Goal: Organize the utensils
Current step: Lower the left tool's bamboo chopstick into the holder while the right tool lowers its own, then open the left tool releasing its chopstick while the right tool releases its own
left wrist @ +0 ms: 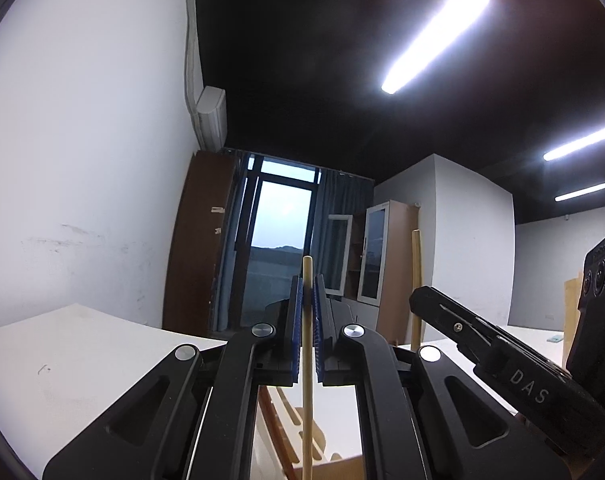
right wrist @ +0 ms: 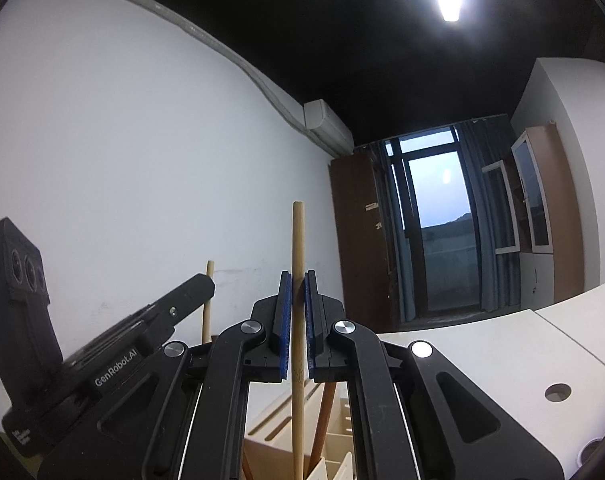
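Observation:
My left gripper [left wrist: 308, 286] is shut on a thin pale wooden chopstick [left wrist: 307, 400] that stands upright between its blue pads. My right gripper [right wrist: 297, 280] is shut on a thicker tan wooden chopstick [right wrist: 298, 232], also upright. Below both grippers sits a light wooden utensil organizer [right wrist: 262, 436] with slotted compartments, also seen in the left wrist view [left wrist: 280, 412]; both sticks reach down toward it. A darker reddish stick [right wrist: 324, 408] leans in the organizer. The right gripper's body [left wrist: 486, 344] shows beside the left one, its chopstick [left wrist: 415, 280] rising behind it. The left gripper's body [right wrist: 142, 336] appears with its chopstick [right wrist: 208, 300].
The organizer rests on a white table [left wrist: 62, 360], whose top has a round cable hole [right wrist: 557, 392] at the right. A white wall lies to the left. Beyond the table are a dark window with curtains [left wrist: 278, 248] and a cabinet [left wrist: 376, 252].

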`<state>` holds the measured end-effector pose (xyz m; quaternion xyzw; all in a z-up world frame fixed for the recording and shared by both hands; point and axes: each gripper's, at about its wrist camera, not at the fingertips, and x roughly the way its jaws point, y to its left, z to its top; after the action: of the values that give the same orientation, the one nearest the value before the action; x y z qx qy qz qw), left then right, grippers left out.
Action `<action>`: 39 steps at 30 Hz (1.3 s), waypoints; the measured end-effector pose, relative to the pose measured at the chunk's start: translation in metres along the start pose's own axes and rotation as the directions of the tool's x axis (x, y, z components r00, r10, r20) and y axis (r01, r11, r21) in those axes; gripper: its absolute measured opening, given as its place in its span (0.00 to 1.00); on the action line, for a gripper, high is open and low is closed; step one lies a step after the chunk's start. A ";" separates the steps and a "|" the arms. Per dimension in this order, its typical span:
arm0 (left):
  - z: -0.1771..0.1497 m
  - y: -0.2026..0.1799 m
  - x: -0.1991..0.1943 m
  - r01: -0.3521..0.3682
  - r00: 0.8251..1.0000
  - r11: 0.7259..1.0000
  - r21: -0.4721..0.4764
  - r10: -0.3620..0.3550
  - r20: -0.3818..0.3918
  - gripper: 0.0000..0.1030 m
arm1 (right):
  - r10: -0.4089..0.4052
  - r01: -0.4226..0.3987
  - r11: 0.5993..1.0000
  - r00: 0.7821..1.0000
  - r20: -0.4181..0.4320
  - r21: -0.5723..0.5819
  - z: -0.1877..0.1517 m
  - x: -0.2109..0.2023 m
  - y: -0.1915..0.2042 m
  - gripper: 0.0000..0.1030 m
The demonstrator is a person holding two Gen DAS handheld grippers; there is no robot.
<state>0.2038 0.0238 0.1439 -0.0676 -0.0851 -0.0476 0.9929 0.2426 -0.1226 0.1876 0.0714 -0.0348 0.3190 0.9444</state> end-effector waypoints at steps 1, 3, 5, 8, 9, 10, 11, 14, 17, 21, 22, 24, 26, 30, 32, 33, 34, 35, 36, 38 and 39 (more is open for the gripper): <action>0.000 0.000 -0.001 -0.001 1.000 1.000 0.002 0.001 -0.003 0.04 | 0.000 0.000 1.000 1.000 -0.003 0.001 0.000 -0.002 0.001 0.07; -0.001 0.001 -0.005 0.002 1.000 1.000 0.005 -0.002 -0.010 0.04 | 0.004 -0.004 1.000 1.000 -0.011 0.007 0.002 -0.002 0.000 0.07; -0.001 0.003 -0.008 0.009 1.000 1.000 0.002 -0.009 -0.022 0.04 | 0.006 -0.005 1.000 1.000 -0.022 0.011 0.002 -0.004 0.001 0.07; -0.003 0.006 -0.009 0.020 0.999 1.000 -0.001 -0.020 -0.047 0.04 | 0.006 -0.006 1.000 0.999 -0.044 0.009 0.001 -0.008 0.003 0.07; -0.003 0.007 -0.011 0.028 0.998 1.000 0.002 -0.028 -0.058 0.04 | 0.008 -0.008 1.000 0.999 -0.050 0.008 0.001 -0.007 0.003 0.07; -0.004 0.007 -0.012 0.034 0.997 0.999 0.009 -0.033 -0.071 0.04 | 0.007 -0.007 1.000 0.999 -0.053 0.009 0.001 -0.008 0.002 0.07; -0.005 0.008 -0.014 0.035 0.997 0.999 0.014 -0.033 -0.074 0.04 | 0.007 -0.006 1.000 0.998 -0.059 0.011 0.000 -0.009 0.002 0.07; -0.007 0.009 -0.016 0.049 0.994 0.999 0.013 -0.047 -0.098 0.04 | 0.007 -0.005 1.000 0.997 -0.083 0.014 -0.001 -0.009 0.002 0.07; -0.008 0.012 -0.021 0.070 0.990 0.998 0.006 -0.068 -0.122 0.04 | 0.003 -0.003 1.000 0.994 -0.105 0.007 -0.005 -0.012 0.003 0.07; -0.010 0.016 -0.024 0.085 0.986 0.996 0.005 -0.083 -0.143 0.05 | 0.000 0.000 1.000 0.991 -0.135 0.001 -0.006 -0.014 0.003 0.07; -0.010 0.018 -0.025 0.086 0.986 0.996 0.007 -0.084 -0.147 0.05 | -0.002 0.002 1.000 0.990 -0.139 0.000 -0.007 -0.016 0.004 0.07; -0.011 0.021 -0.025 0.087 0.984 0.996 0.002 -0.085 -0.159 0.05 | -0.002 0.002 1.000 0.989 -0.150 -0.005 -0.008 -0.017 0.005 0.07; -0.010 0.023 -0.024 0.087 0.982 0.996 -0.004 -0.086 -0.168 0.05 | -0.007 0.005 1.000 0.988 -0.157 -0.010 -0.009 -0.017 0.005 0.07; -0.008 0.021 -0.021 0.091 0.982 0.996 0.002 -0.090 -0.168 0.05 | -0.007 0.006 1.000 0.984 -0.179 -0.007 -0.013 -0.018 0.005 0.07; -0.007 0.020 -0.022 0.092 0.982 0.996 0.008 -0.090 -0.164 0.04 | -0.009 0.007 1.000 0.982 -0.186 -0.008 -0.015 -0.019 0.006 0.07; -0.007 0.020 -0.022 0.092 0.983 0.996 0.010 -0.089 -0.163 0.05 | -0.010 0.009 1.000 0.982 -0.189 -0.010 -0.015 -0.019 0.006 0.08; -0.007 0.020 -0.023 0.090 0.983 0.996 0.011 -0.087 -0.161 0.05 | -0.010 0.008 1.000 0.981 -0.194 -0.011 -0.016 -0.019 0.007 0.08; -0.007 0.021 -0.022 0.090 0.983 0.996 0.010 -0.087 -0.162 0.05 | -0.011 0.009 1.000 0.980 -0.197 -0.012 -0.017 -0.019 0.007 0.08; -0.008 0.021 -0.022 0.091 0.982 0.996 0.012 -0.088 -0.166 0.05 | -0.012 0.010 1.000 0.980 -0.198 -0.012 -0.017 -0.020 0.007 0.08; -0.010 0.023 -0.022 0.088 0.981 0.996 0.011 -0.085 -0.172 0.05 | -0.012 0.010 1.000 0.980 -0.197 -0.010 -0.018 -0.021 0.008 0.08; -0.011 0.023 -0.022 0.088 0.981 0.996 0.008 -0.086 -0.174 0.05 | -0.015 0.013 1.000 0.980 -0.199 -0.011 -0.018 -0.021 0.008 0.08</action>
<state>0.1860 0.0470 0.1268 -0.0514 -0.0014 -0.0960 0.9941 0.2209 -0.1261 0.1687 0.0348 0.0589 0.3177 0.9457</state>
